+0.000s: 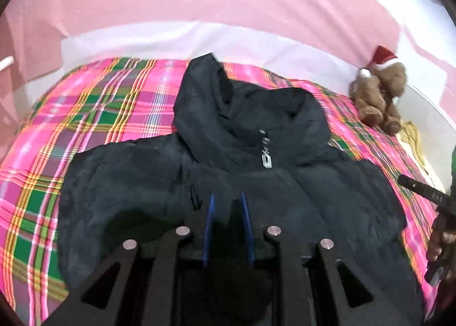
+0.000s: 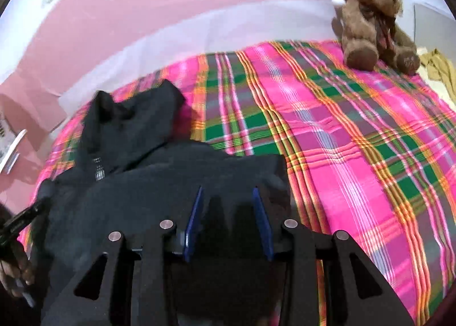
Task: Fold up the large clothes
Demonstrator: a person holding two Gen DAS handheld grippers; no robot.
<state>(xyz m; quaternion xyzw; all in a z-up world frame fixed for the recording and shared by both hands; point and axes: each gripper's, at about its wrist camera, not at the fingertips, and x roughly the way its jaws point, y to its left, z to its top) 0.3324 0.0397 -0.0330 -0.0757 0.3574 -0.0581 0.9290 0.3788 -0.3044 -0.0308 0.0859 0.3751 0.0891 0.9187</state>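
A large black hooded jacket lies zipped on the plaid bed cover, hood toward the far wall, with a silver zipper pull at the collar. My left gripper is open above the jacket's chest, its blue pads apart with dark fabric showing between them. My right gripper is open over the jacket's right edge, pads apart. The other gripper shows at the edge of each view, at the right in the left wrist view and at the left in the right wrist view.
The bed carries a pink, green and orange plaid cover. A brown teddy bear with a Santa hat sits at the far right corner, also in the left wrist view. Yellowish cloth lies beside it. Pink wall behind.
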